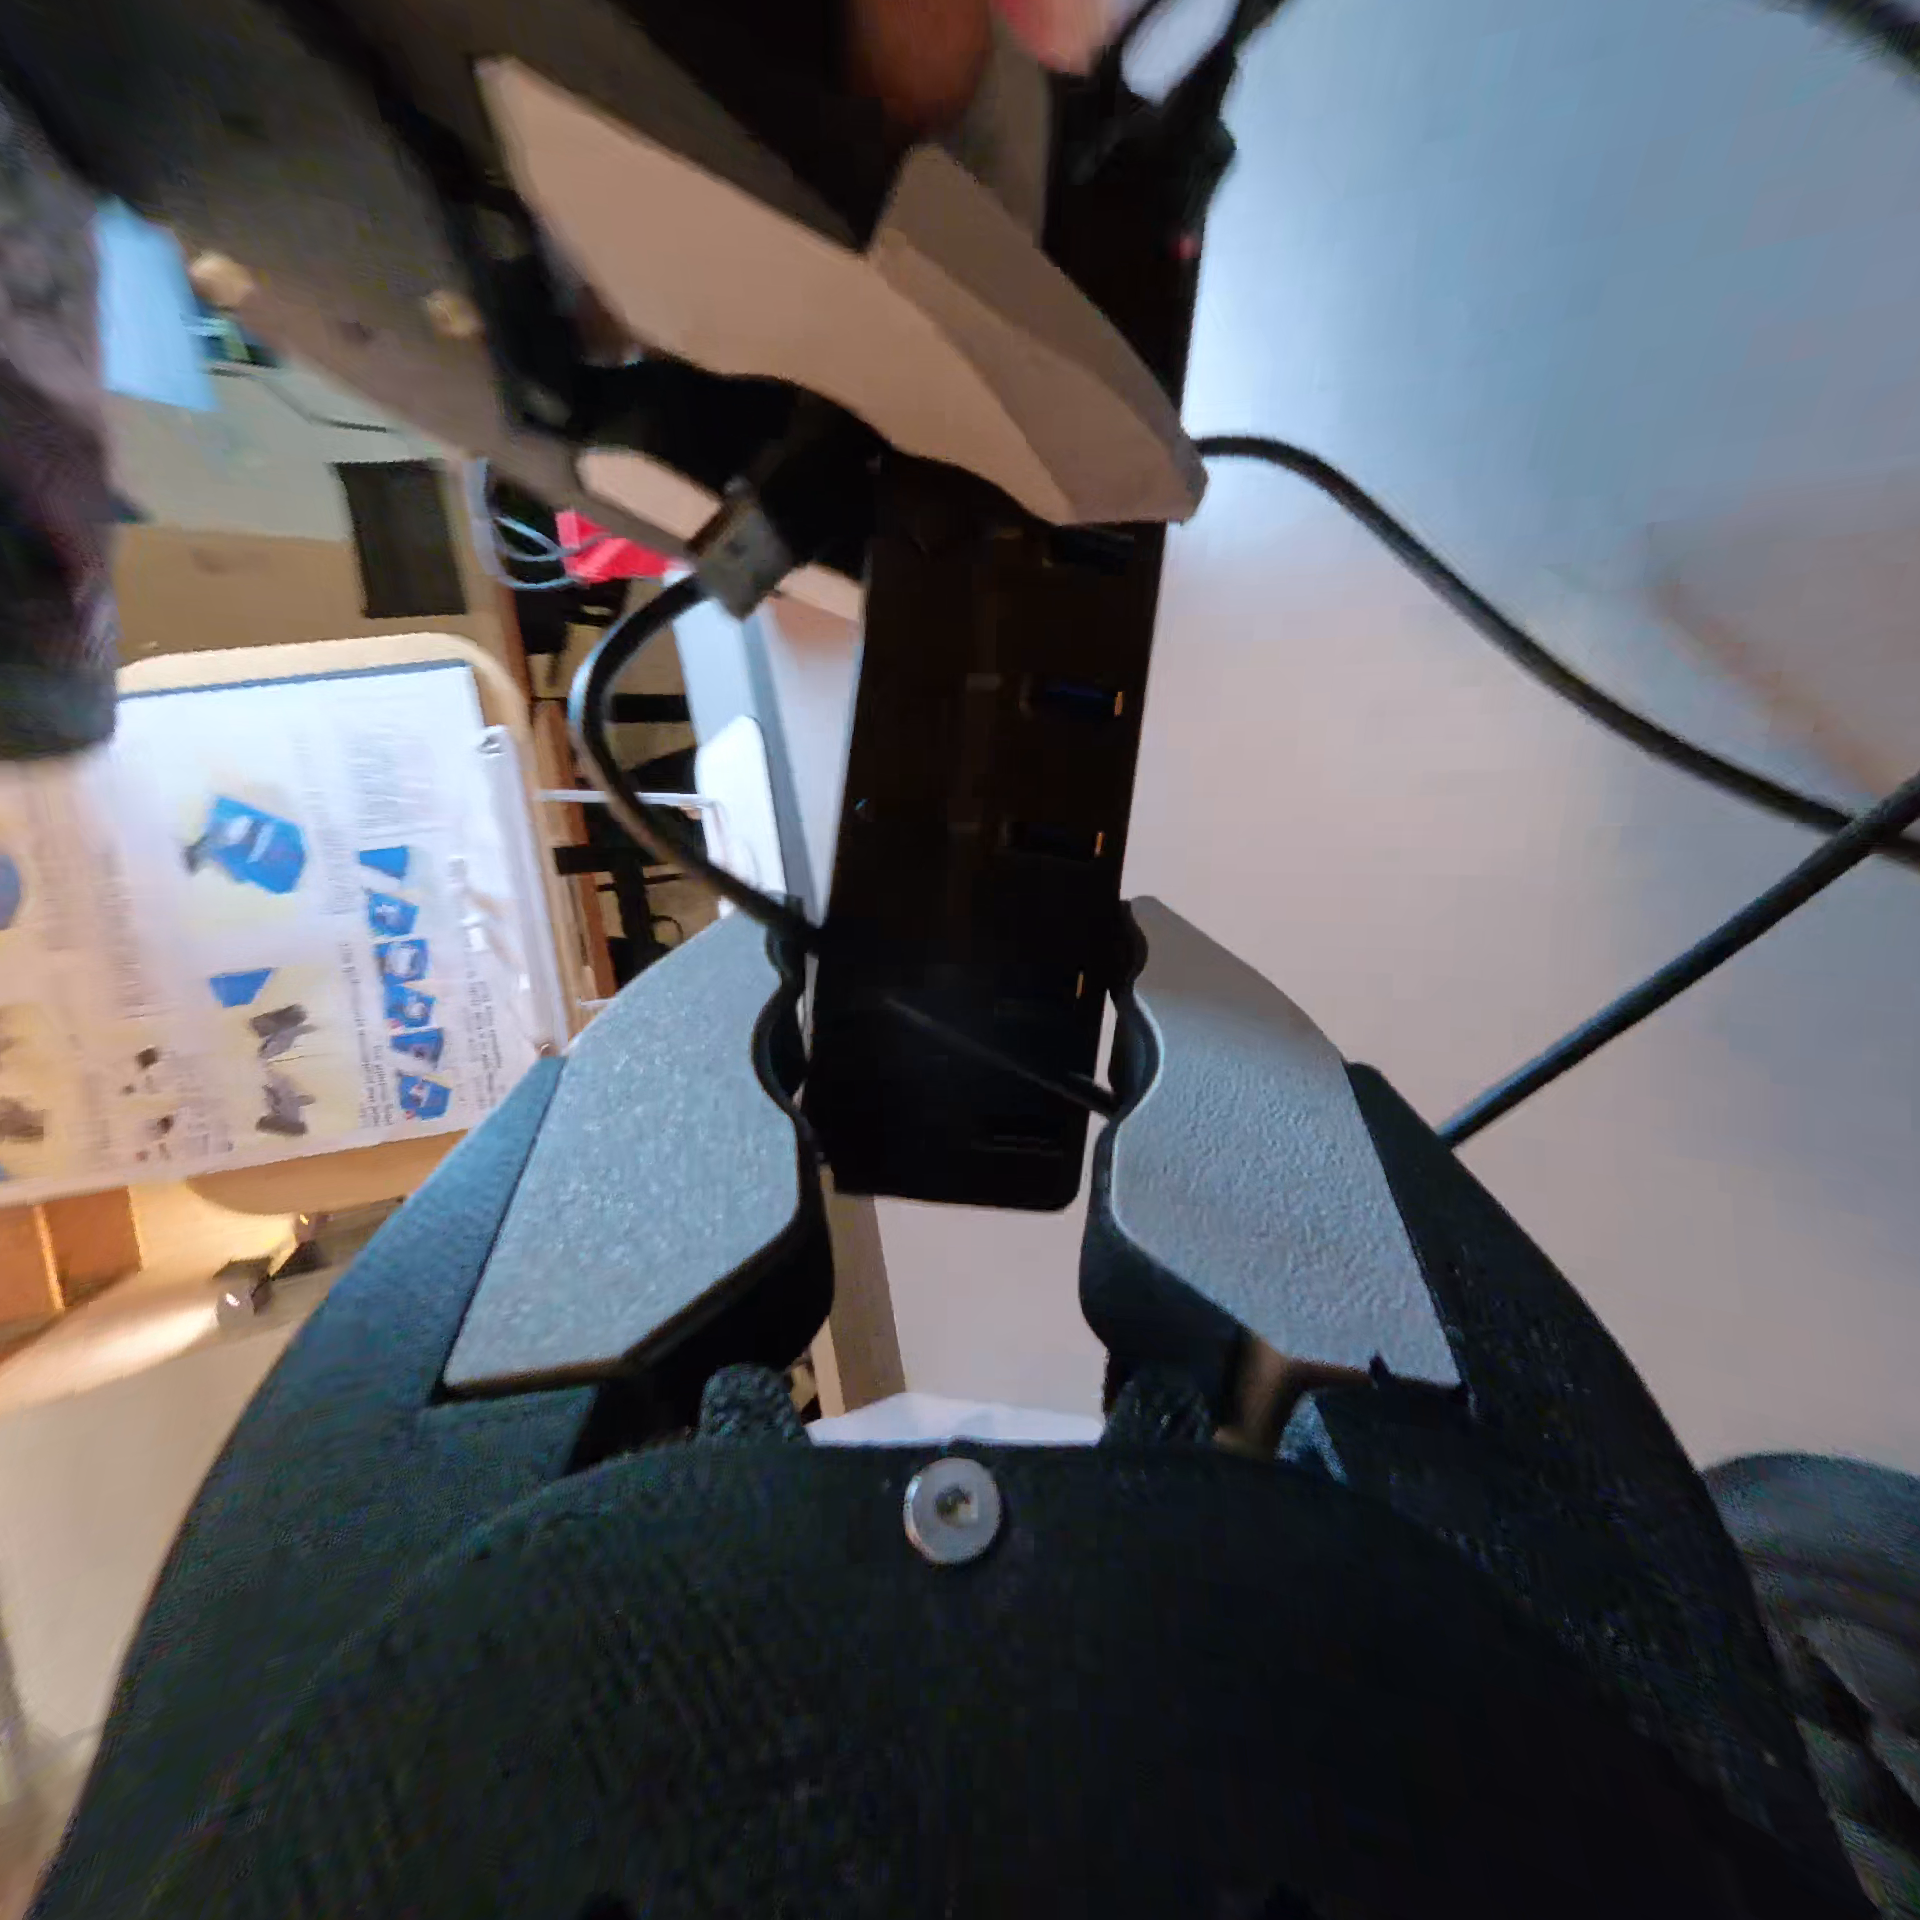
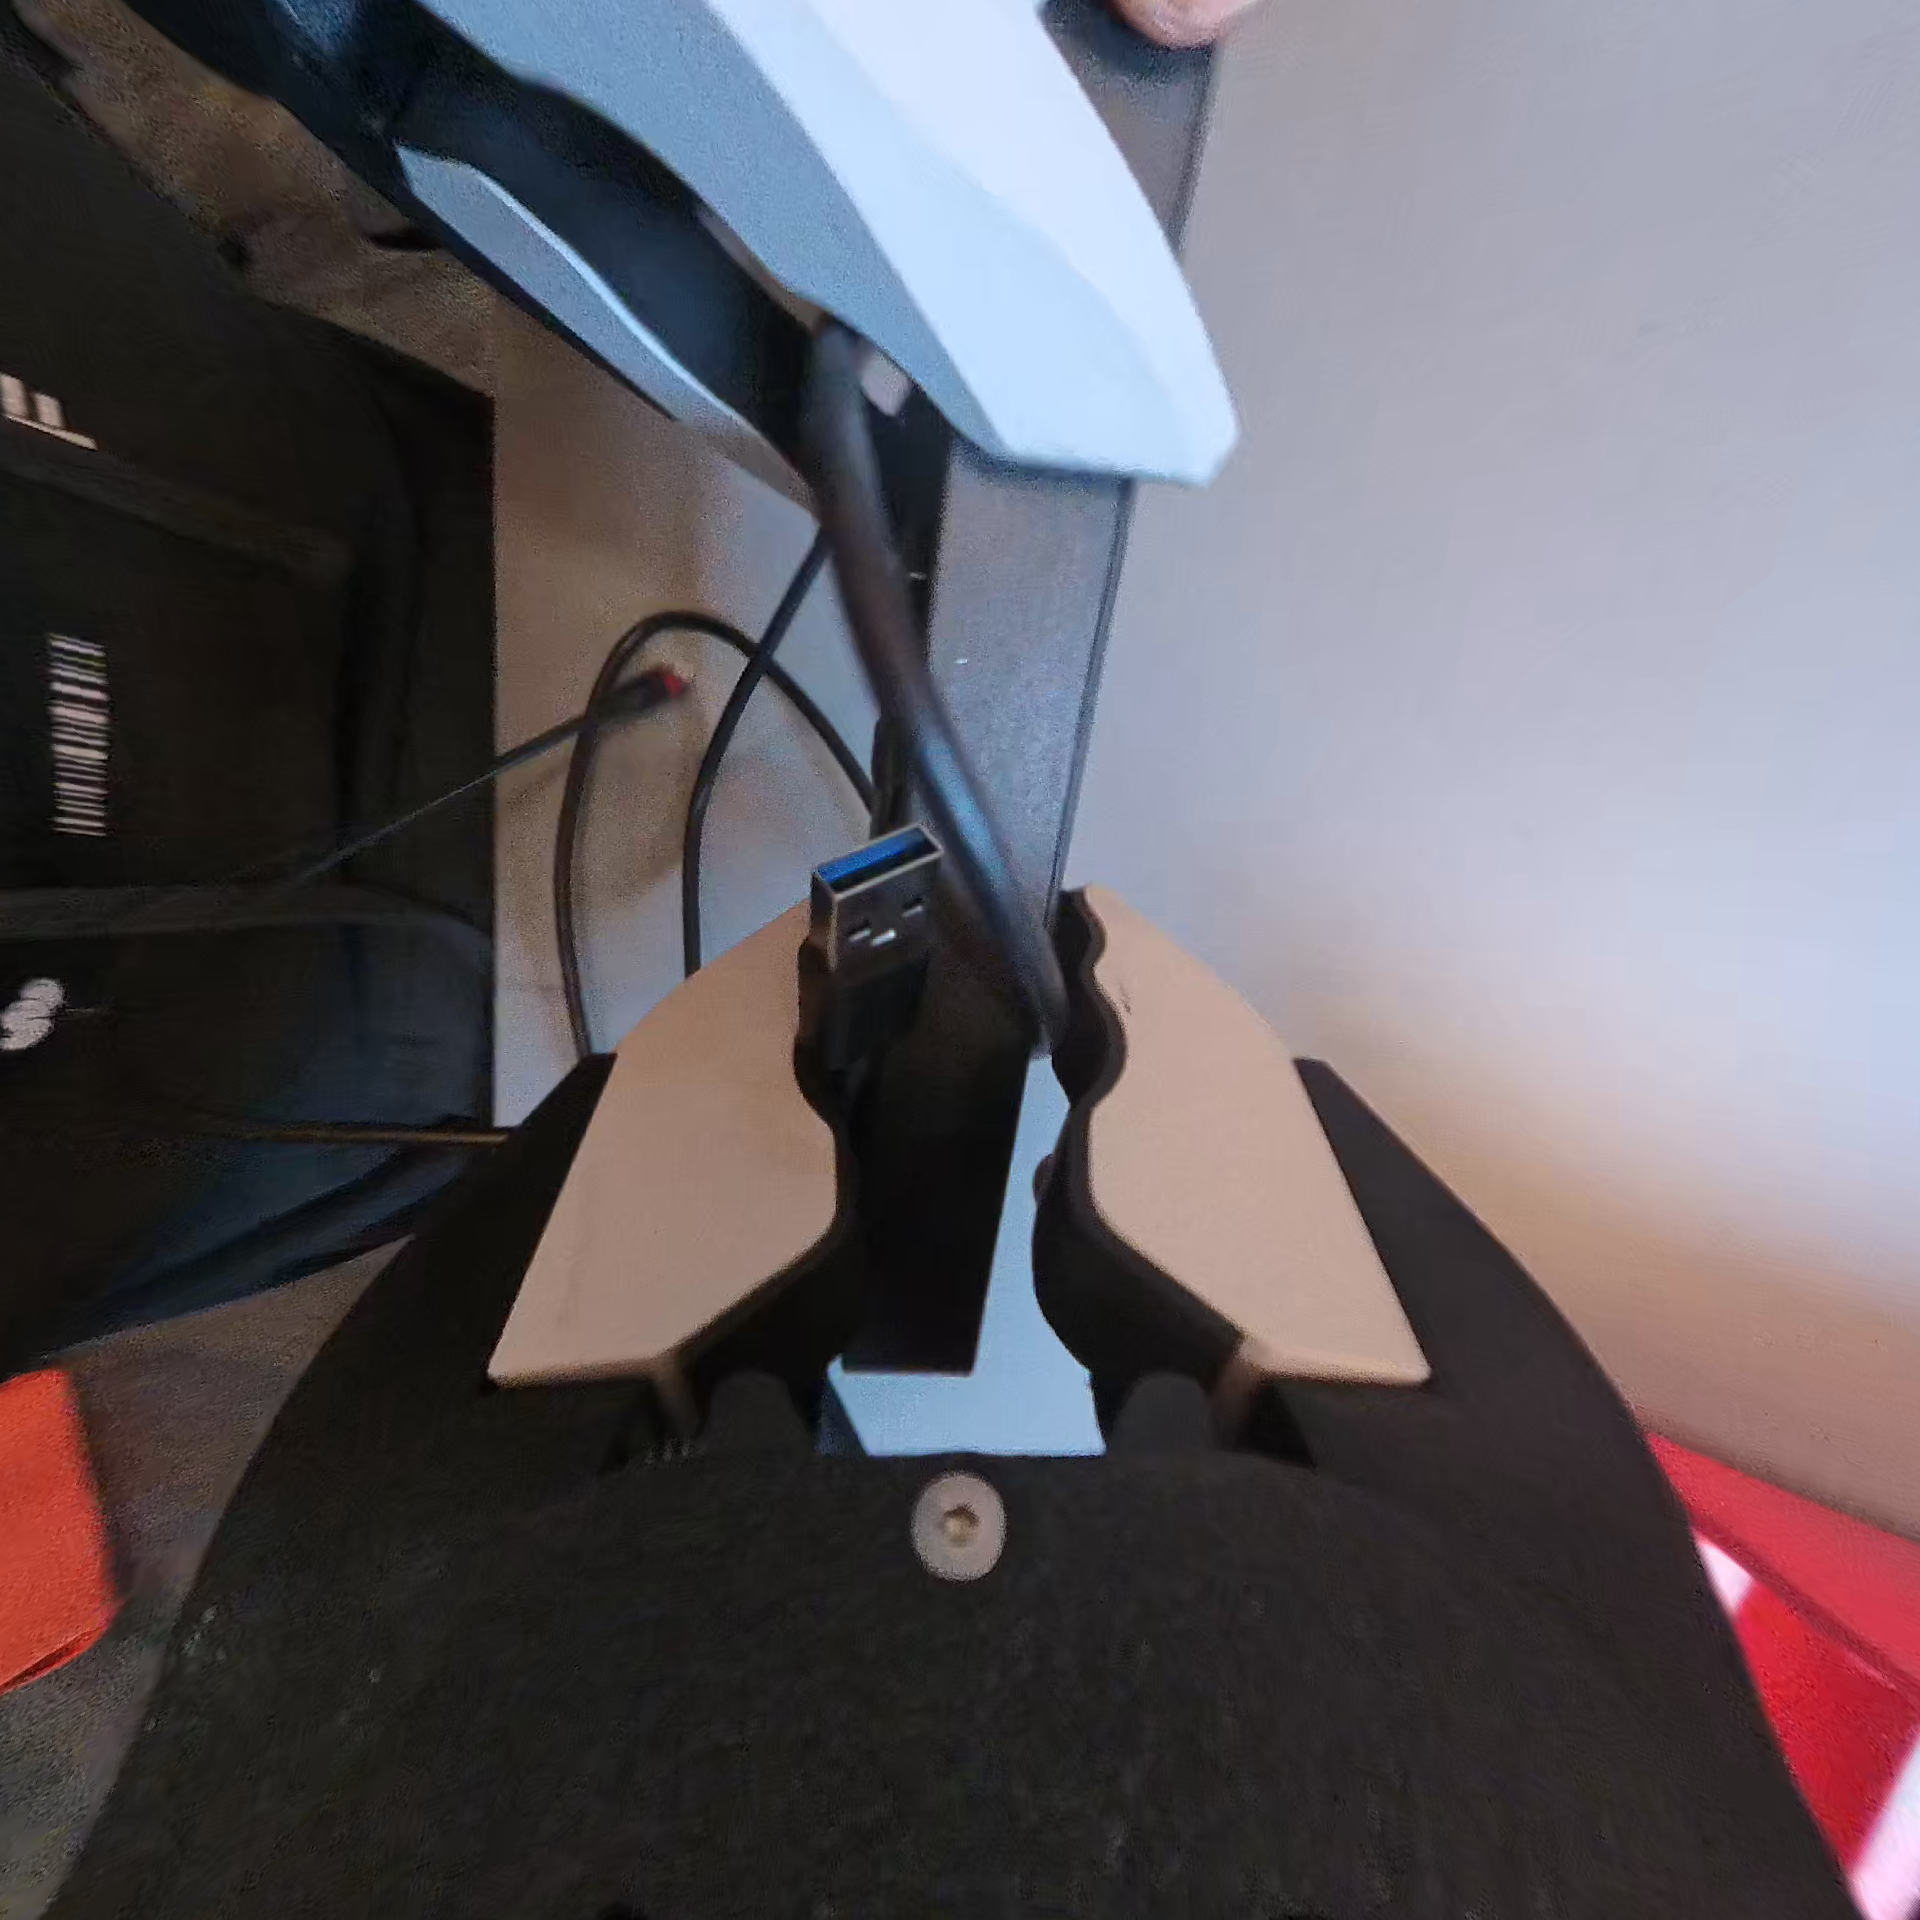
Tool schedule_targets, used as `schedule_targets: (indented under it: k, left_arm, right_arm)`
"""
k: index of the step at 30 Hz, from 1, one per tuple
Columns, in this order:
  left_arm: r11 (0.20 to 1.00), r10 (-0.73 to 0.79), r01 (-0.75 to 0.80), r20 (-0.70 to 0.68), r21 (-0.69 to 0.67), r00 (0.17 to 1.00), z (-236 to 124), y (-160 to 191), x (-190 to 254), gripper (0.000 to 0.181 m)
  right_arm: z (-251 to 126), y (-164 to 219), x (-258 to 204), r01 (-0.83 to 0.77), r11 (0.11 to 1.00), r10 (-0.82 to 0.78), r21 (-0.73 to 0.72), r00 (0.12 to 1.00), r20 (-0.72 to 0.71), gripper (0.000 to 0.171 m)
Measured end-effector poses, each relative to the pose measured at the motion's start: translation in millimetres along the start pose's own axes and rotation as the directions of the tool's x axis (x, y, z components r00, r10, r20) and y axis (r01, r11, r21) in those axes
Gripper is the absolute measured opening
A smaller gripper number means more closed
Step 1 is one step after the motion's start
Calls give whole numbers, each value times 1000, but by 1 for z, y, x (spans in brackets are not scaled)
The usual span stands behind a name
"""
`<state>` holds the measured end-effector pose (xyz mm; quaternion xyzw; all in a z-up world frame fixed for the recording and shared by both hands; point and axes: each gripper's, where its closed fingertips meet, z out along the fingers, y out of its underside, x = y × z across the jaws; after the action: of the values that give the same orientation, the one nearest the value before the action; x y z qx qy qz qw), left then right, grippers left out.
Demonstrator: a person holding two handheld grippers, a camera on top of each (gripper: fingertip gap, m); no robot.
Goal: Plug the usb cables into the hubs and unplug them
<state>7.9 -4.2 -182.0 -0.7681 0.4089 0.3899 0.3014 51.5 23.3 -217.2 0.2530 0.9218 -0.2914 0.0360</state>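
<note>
In the left wrist view my left gripper is shut on the lower end of a long black USB hub, which stands upright between the fingers with its blue ports showing. My right gripper comes in from above and holds a USB plug just left of the hub's top, apart from the ports. In the right wrist view my right gripper is shut on the black plug, whose metal tip with a blue tongue points forward. The hub's grey back hangs from the left gripper just beyond it.
Loose black cables lie on the white table. A printed sheet on a pale board is at the left. In the right wrist view a black bag stands at the left, more cables lie beside it, and red cloth is at lower right. There is about 7 centimetres between the tips of the two grippers.
</note>
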Motion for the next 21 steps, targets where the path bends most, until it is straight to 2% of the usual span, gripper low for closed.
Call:
schedule_targets:
  k: [2, 3, 4, 5, 7, 9, 10, 11, 13, 16, 19, 21]
  left_arm:
    - [988, -142, 137, 65, 75, 988, -20, 0, -27, 66]
    - [968, -232, 220, 90, 122, 969, -33, 2, -44, 72]
    - [926, -341, 321, 73, 197, 937, -47, 4, -59, 70]
    - [849, -468, 444, 19, 287, 884, -63, 5, -72, 69]
    - [594, -677, 656, -151, 466, 721, -96, 10, -99, 66]
    - [338, -770, 753, -294, 565, 566, -120, 26, -116, 60]
    - [257, -796, 774, -328, 578, 509, -123, 37, -118, 58]
    - [215, -817, 791, -339, 573, 467, -119, 48, -116, 57]
    - [183, -845, 829, -346, 528, 407, -99, 64, -100, 57]
    - [120, -855, 878, -401, 463, 328, -67, 69, -72, 55]
    - [59, -844, 919, -472, 389, 253, -38, 64, -47, 53]
    - [54, -835, 939, -501, 340, 229, -24, 59, -34, 53]
  right_arm:
    - [-22, -5, 2, 45, 999, -43, 30, 997, -58, 37]
    - [-35, -8, 4, 65, 997, -60, 46, 993, -100, 36]
    - [-50, -11, 6, 82, 995, -73, 62, 987, -144, 35]
    - [-68, -13, 8, 96, 993, -81, 71, 979, -187, 35]
    - [-107, -17, 14, 118, 990, -90, 83, 955, -282, 35]
    - [-150, -22, 21, 131, 987, -86, 96, 922, -378, 35]
    - [-173, -24, 26, 133, 986, -78, 100, 900, -429, 34]
    - [-196, -27, 31, 132, 986, -66, 106, 876, -477, 35]
    - [-239, -29, 45, 127, 986, -41, 112, 822, -569, 35]
    - [-293, -25, 74, 113, 991, -29, 77, 723, -691, 35]
    - [-327, -12, 110, 74, 997, -25, 28, 630, -776, 35]
    - [-337, 3, 137, 48, 999, -35, -8, 586, -809, 35]
